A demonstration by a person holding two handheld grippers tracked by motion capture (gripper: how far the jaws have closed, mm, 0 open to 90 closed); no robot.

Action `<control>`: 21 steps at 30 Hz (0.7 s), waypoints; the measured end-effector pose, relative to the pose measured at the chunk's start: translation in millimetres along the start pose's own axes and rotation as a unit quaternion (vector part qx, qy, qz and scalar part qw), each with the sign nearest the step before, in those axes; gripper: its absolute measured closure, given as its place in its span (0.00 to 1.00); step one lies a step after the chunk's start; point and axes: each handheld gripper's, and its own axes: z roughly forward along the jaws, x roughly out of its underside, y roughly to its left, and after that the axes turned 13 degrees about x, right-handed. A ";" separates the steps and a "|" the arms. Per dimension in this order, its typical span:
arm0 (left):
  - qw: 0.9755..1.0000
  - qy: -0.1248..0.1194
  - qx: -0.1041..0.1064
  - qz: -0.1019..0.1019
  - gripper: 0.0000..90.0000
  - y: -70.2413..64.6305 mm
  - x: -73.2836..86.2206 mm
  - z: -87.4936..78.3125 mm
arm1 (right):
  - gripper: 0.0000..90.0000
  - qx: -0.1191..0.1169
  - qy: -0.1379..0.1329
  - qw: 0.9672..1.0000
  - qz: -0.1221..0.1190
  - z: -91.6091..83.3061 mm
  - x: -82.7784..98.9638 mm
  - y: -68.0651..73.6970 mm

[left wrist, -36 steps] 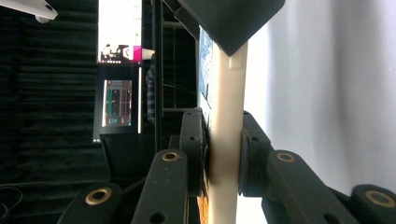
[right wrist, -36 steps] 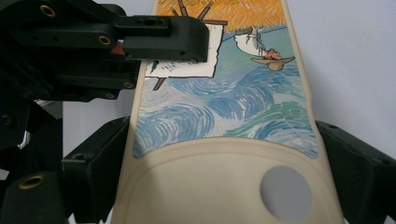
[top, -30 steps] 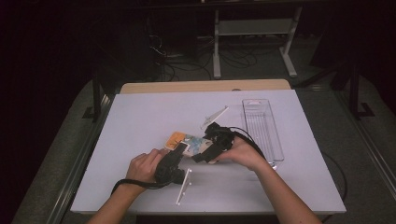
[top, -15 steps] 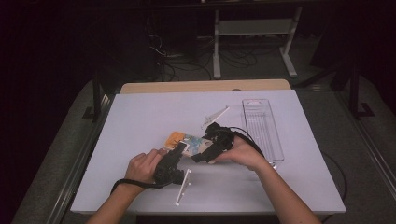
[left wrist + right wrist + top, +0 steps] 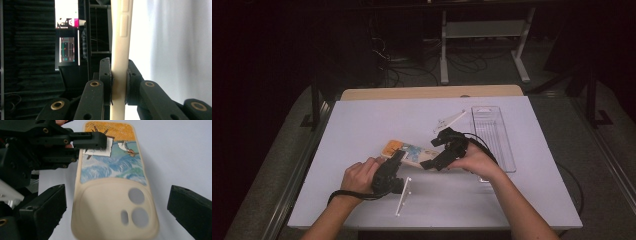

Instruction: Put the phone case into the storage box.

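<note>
1. A cream, soft-looking phone case with a painted orange-and-blue picture on its back (image 5: 408, 151) lies near the middle of the white worktop (image 5: 362, 125), somewhat toward the person's edge, between the two hands.
2. The left gripper (image 5: 395, 162) has its two black jaws closed on the case's long edge; in the left gripper view the cream rim (image 5: 120, 75) is pinched flat between the pads, with the side-button bumps showing farther up.
3. The right gripper (image 5: 438, 161) sits at the camera-cutout end of the case with its jaws spread wide, one on each side of the case and touching neither edge as far as the right gripper view shows; it holds nothing.
4. The case should handle as light and flexible. It will likely bend or twist when held by one edge only, and its smooth skin could slip under a shallow pinch.
5. The better hold is probably across the thick rim, clear of the thin webs around the camera holes (image 5: 136, 206), which may stretch or tear.
6. A clear plastic tray (image 5: 492, 135) stands toward the worktop's right edge, and two white strips (image 5: 403, 196) lie loose: one near the front edge, one beside the tray.
</note>
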 end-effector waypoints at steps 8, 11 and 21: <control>1.000 0.017 0.003 -0.014 0.88 3.0 12.5 -1.9 | 0.01 0.023 -0.020 0.999 -0.012 -14.5 4.5 -5.1; 1.000 0.020 0.003 -0.021 0.88 3.8 15.4 -2.3 | 0.01 0.029 -0.026 0.999 -0.012 -19.1 10.1 -6.9; 0.999 0.024 0.008 -0.028 0.88 4.8 18.4 -2.0 | 0.01 0.051 -0.033 0.998 -0.004 -37.9 33.9 -12.7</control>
